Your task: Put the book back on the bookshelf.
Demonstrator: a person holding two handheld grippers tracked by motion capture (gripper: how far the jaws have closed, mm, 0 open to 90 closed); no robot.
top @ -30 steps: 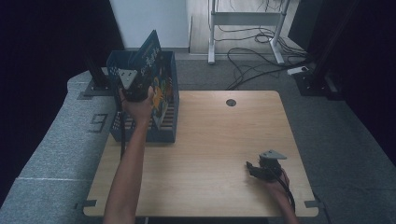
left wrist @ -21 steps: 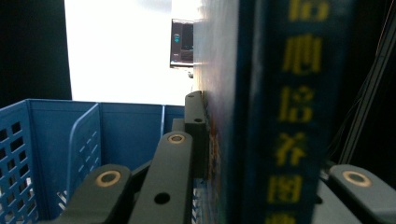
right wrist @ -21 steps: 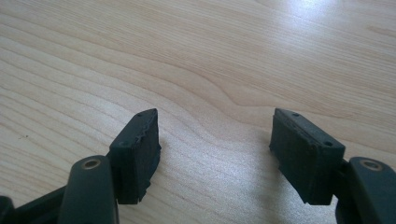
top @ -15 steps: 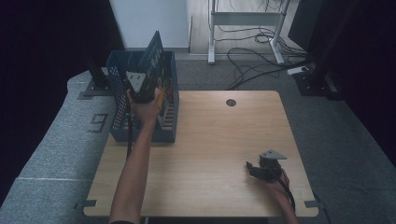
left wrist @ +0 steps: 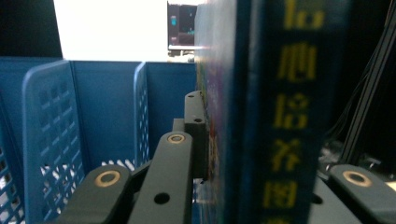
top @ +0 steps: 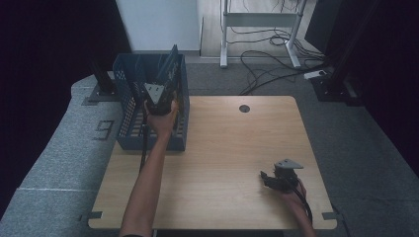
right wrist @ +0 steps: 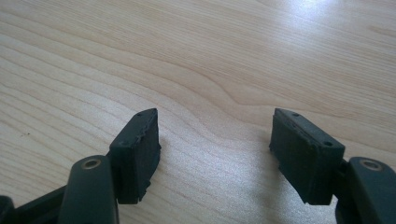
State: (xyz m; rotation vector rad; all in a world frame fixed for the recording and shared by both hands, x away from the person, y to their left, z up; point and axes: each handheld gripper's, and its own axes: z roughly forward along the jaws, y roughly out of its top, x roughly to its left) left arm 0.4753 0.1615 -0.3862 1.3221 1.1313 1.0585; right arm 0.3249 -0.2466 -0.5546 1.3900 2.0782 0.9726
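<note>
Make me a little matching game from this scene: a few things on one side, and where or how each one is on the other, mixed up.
Things:
1. book
2. blue basket
3. right gripper
4. left gripper

States:
A. jaws apart, nothing between them, low over the bare wooden table
B. stands at the table's far left corner, with slotted walls
C. upright, yellow lettering down its dark spine
D. clamped on the book, over the basket

Pairs: 1-C, 2-B, 3-A, 4-D
</note>
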